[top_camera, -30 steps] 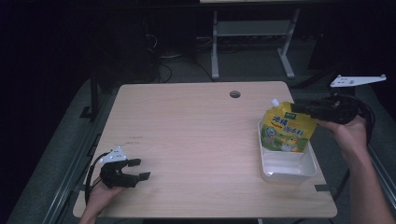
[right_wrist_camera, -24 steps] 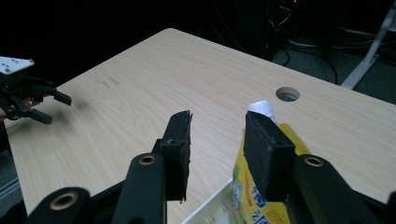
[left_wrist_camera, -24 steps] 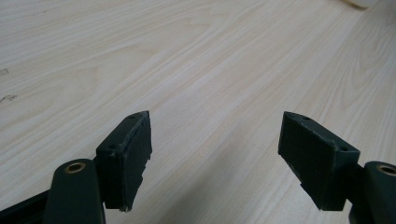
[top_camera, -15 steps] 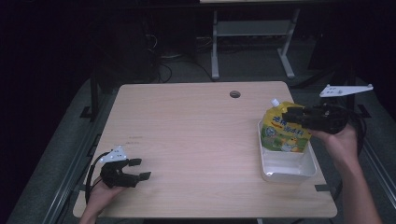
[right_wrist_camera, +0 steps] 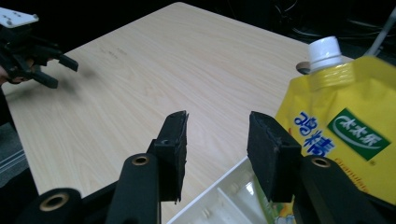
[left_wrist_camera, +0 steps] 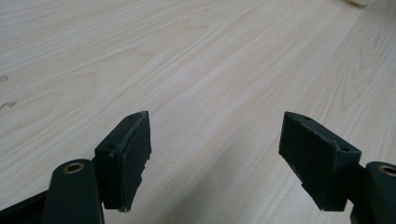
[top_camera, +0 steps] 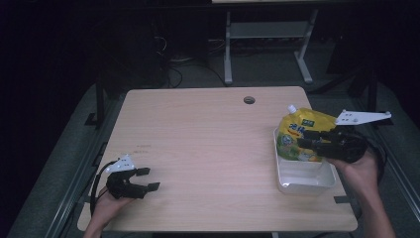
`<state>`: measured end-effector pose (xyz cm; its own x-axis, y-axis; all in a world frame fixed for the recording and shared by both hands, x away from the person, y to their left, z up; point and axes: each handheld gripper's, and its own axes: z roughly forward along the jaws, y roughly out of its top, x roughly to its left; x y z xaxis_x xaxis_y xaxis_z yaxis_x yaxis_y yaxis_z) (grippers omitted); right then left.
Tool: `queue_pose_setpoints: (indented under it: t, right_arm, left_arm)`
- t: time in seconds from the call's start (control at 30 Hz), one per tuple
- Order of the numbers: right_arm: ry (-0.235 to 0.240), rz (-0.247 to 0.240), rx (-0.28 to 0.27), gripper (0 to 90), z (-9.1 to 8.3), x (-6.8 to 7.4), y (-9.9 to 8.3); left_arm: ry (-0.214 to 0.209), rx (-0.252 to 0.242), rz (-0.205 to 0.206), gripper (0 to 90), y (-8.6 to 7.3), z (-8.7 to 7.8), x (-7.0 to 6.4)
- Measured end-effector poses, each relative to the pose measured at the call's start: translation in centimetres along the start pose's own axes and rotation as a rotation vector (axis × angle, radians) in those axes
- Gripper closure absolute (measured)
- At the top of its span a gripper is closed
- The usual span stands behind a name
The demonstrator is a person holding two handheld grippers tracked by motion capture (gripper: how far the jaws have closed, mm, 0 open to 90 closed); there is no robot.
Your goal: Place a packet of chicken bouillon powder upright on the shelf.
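Observation:
A yellow spouted pouch (top_camera: 295, 130) with a white cap stands leaning in a white plastic tray (top_camera: 303, 177) at the table's right edge. My right gripper (top_camera: 301, 140) is open in front of the pouch, above the tray, with nothing between its jaws. In the right gripper view the pouch (right_wrist_camera: 348, 133) sits just right of the right gripper (right_wrist_camera: 217, 140), outside the gap, and the tray (right_wrist_camera: 224, 198) lies below. My left gripper (top_camera: 151, 179) rests open on the table (top_camera: 208, 134) near the front left corner. The left gripper (left_wrist_camera: 215, 158) has bare wood between its jaws.
A round cable hole (top_camera: 249, 100) sits near the table's far edge. Metal stand legs (top_camera: 267, 39) rise behind the table on the dark floor. The left gripper (right_wrist_camera: 32, 56) shows far off in the right gripper view.
The right gripper has moved left and toward the person, from beside the pouch to in front of it over the tray. The left gripper has stayed put.

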<state>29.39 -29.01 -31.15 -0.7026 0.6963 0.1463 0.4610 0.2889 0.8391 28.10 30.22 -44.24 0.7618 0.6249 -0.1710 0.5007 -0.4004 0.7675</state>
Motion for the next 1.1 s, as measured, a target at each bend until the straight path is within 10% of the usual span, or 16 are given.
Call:
queue_pose_setpoints:
  t: [1.1]
  right_arm:
    - [0.135, -0.108, 0.086, 51.9, 7.7, 6.0, -1.1]
  left_arm:
    - [-0.011, 0.012, 0.002, 24.4, -0.1, 0.3, -0.1]
